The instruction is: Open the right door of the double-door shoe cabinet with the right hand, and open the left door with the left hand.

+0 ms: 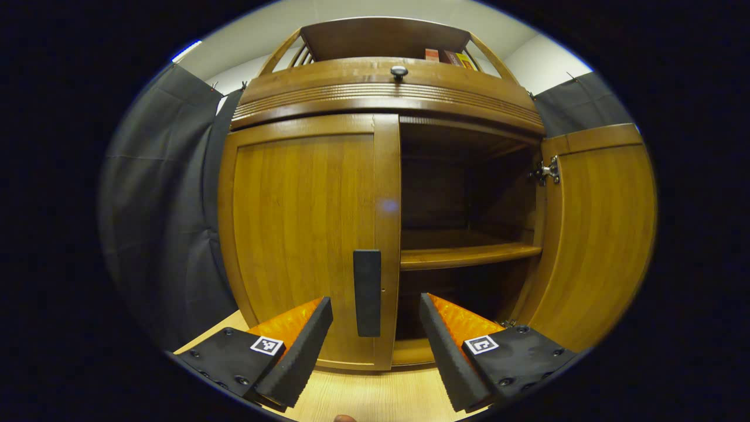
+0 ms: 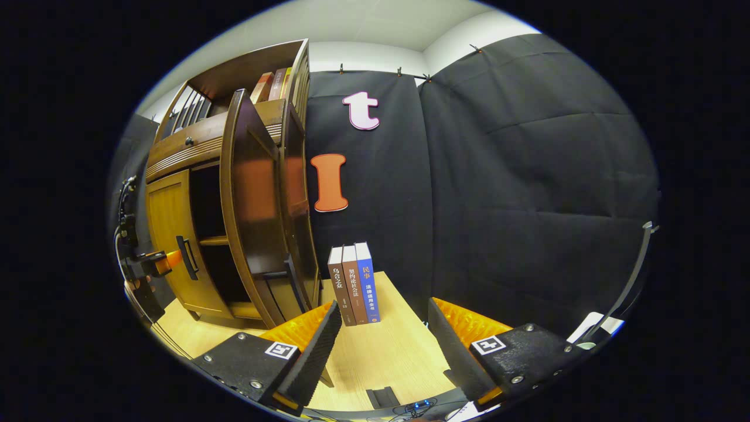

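Observation:
The wooden shoe cabinet [image 1: 381,88] fills the left gripper view. Its left door [image 1: 299,234] is closed, with a dark vertical handle [image 1: 367,292] at its inner edge. My left gripper [image 1: 375,305] is open, one finger on each side of that handle with a gap on both sides. The right door [image 1: 592,234] is swung wide open, baring a shelf [image 1: 469,255]. In the right gripper view the open right door [image 2: 252,217] stands edge-on at the left, and my right gripper [image 2: 384,310] is open and holds nothing, away from the cabinet. The left gripper [image 2: 170,259] shows at the left door's handle [image 2: 187,258].
Three books [image 2: 354,284] stand upright on the light wooden table [image 2: 398,351] beside the cabinet. More books [image 1: 448,57] sit on the cabinet's top shelf. A small knob [image 1: 399,72] is on the drawer above the doors. Black cloth walls surround the booth.

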A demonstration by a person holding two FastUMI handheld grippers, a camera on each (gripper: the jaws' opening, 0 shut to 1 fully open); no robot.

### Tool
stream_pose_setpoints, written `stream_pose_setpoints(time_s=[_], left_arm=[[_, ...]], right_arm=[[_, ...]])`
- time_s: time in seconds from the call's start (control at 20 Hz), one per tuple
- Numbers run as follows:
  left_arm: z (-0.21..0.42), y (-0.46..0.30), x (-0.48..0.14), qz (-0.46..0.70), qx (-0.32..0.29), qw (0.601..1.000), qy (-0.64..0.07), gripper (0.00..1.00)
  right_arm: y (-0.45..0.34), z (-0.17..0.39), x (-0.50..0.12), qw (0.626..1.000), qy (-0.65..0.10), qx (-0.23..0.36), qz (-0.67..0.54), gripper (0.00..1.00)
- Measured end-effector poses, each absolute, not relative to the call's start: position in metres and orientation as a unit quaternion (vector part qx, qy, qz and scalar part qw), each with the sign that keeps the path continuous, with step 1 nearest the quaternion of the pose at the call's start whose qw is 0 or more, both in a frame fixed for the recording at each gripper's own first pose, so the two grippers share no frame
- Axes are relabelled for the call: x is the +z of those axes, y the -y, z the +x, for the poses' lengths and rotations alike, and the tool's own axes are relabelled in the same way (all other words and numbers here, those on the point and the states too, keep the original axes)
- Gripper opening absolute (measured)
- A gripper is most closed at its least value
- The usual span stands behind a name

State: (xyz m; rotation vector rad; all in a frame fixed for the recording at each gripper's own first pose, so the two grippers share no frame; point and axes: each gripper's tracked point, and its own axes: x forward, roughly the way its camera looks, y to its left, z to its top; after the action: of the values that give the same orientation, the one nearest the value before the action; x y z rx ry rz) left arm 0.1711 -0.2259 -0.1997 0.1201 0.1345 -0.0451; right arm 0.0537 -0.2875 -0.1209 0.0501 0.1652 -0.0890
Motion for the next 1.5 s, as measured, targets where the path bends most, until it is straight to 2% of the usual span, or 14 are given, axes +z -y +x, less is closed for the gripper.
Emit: stream_pose_setpoints(time_s=[0.2,0.45,0.7,0.9,0.95,1.1,1.25,1.5], left_arm=[[0.197,0.212,-0.223,0.049,-0.015,0.995,-0.088,0.96],[0.217,0.209,-0.229,0.035,-0.026,0.996,-0.079,0.98],[0.225,0.216,-0.225,0.032,-0.047,0.996,-0.069,0.86],[0.229,0.222,-0.221,0.039,-0.056,0.996,-0.059,0.5],[0.229,0.22,-0.223,0.039,-0.054,0.996,-0.062,0.5],[0.228,0.22,-0.223,0.031,-0.052,0.996,-0.064,0.4],[0.221,0.218,-0.224,0.038,-0.048,0.995,-0.073,0.35],[0.196,0.214,-0.22,0.038,-0.061,0.995,-0.072,0.36]], right_arm=[[0.291,0.05,-0.126,0.994,-0.092,-0.058,0.012,0.93],[0.295,0.044,-0.131,0.992,-0.102,-0.07,0.003,0.93],[0.3,0.039,-0.133,0.991,-0.106,-0.08,0.006,0.93],[0.303,0.036,-0.133,0.991,-0.108,-0.083,0.012,0.92],[0.304,0.035,-0.134,0.991,-0.108,-0.084,0.013,0.92],[0.303,0.031,-0.133,0.991,-0.107,-0.082,0.013,0.92],[0.303,0.029,-0.127,0.992,-0.1,-0.079,0.008,0.93],[0.292,0.025,-0.118,0.994,-0.091,-0.068,-0.002,0.93]])
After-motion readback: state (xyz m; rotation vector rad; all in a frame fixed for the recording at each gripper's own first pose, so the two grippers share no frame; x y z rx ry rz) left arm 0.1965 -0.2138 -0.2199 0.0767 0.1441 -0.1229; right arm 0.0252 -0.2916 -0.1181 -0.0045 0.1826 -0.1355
